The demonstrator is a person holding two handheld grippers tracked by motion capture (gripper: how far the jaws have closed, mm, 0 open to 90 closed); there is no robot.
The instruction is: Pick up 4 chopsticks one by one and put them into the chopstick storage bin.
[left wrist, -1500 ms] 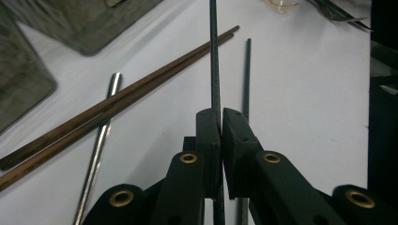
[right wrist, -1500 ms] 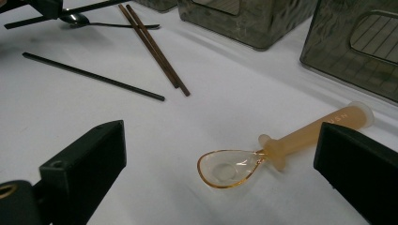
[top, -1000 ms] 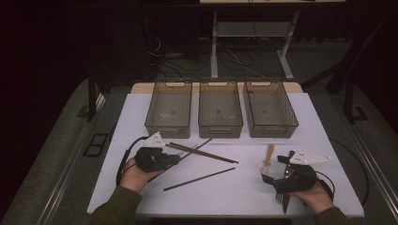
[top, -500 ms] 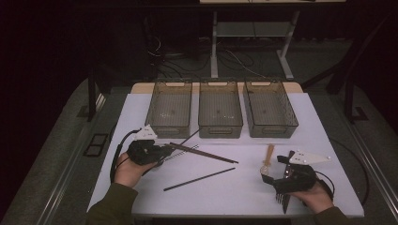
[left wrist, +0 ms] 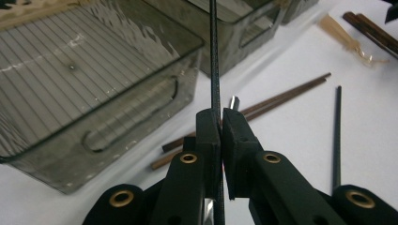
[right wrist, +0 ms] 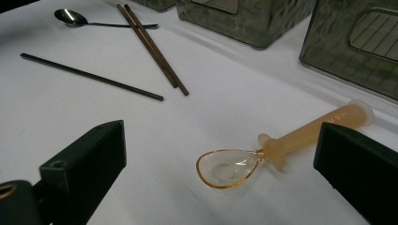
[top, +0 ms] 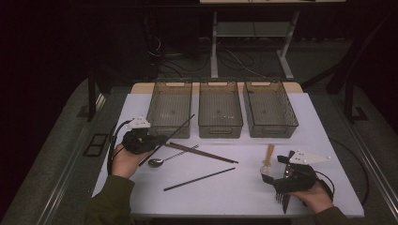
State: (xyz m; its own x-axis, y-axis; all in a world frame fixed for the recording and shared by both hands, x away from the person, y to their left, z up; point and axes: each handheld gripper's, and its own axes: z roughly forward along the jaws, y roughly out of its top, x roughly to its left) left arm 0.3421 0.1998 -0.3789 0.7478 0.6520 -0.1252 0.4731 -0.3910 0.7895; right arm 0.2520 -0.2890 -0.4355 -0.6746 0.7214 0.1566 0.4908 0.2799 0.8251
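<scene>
High view: the left gripper (top: 157,139) clamps a black chopstick (top: 180,126) whose far end slants over the leftmost bin (top: 170,110); the right gripper (top: 274,172) rests with an amber spoon (top: 268,158) just ahead of it.

Left gripper view: jaws pinched tight on the black chopstick (left wrist: 214,70), brown chopsticks (left wrist: 281,96) beyond.

Right gripper view: jaws wide apart, nothing held; the amber spoon (right wrist: 281,147) lies between them.

Ahead of the left jaws stands a bin (left wrist: 94,84); bare table (right wrist: 155,154) lies between the right jaws beside the spoon (right wrist: 281,147).
</scene>
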